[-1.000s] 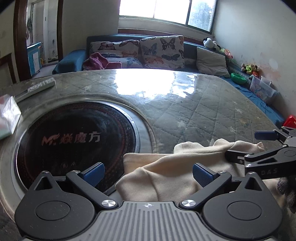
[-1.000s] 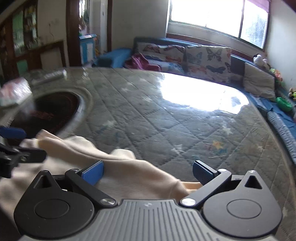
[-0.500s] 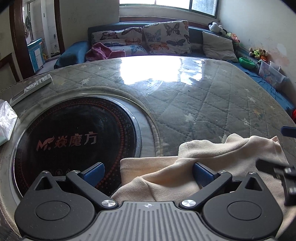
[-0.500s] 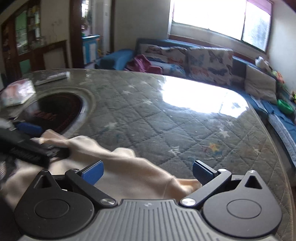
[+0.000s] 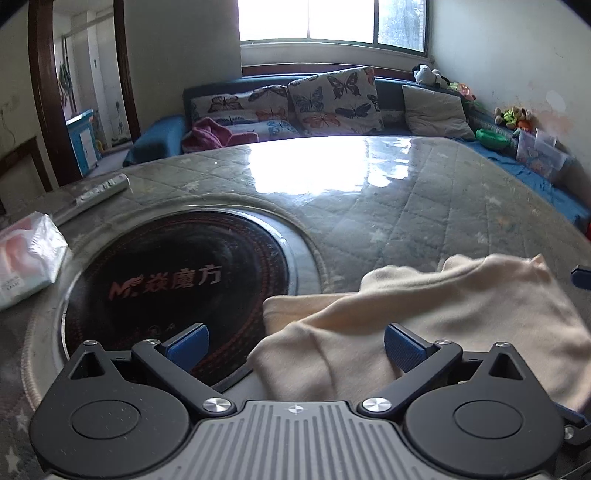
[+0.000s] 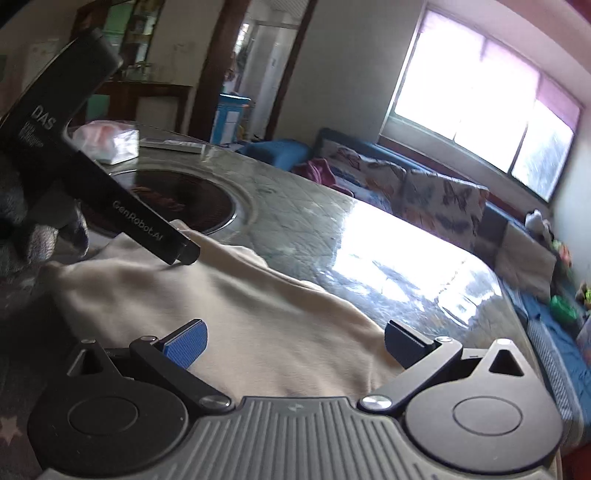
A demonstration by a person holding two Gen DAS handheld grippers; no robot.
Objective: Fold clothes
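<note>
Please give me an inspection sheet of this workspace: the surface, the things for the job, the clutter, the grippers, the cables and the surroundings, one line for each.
Surface: round table with quilted cover under a glossy sheet; dark cooktop disc set in its middle.
Job's things: cream garment lying rumpled near the table edge, one corner over the disc.
Clutter: tissue pack; remote control.
Grippers: left gripper open, above the garment; right gripper open, above the garment.
Cables: nothing seen.
Surroundings: sofa with butterfly cushions, window, plush toys, doorway.
</note>
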